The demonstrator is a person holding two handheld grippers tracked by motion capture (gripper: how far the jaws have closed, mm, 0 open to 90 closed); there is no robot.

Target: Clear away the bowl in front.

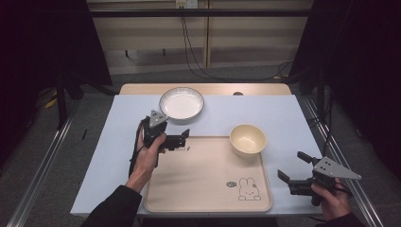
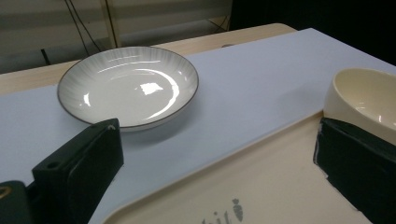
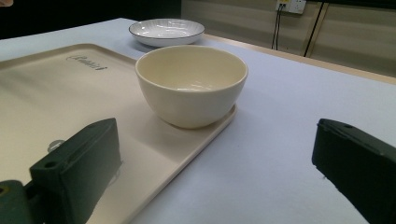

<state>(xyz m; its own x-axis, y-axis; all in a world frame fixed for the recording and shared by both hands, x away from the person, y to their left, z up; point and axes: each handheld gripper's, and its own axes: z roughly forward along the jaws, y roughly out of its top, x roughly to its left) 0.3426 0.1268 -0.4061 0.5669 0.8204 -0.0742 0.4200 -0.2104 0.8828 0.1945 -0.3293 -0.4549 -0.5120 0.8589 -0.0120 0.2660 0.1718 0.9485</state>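
Observation:
A cream bowl stands on the far right corner of a beige tray. A white ribbed plate with a dark rim lies on the pale sheet beyond the tray. My left gripper hovers open over the tray's far left edge, just in front of the plate, with nothing between its jaws. My right gripper is open too, low over the sheet to the right of the tray and aimed at the bowl.
The pale sheet covers a wooden table. A rabbit drawing marks the tray's near right corner. Metal rails run along both sides of the table. Cables hang at the back.

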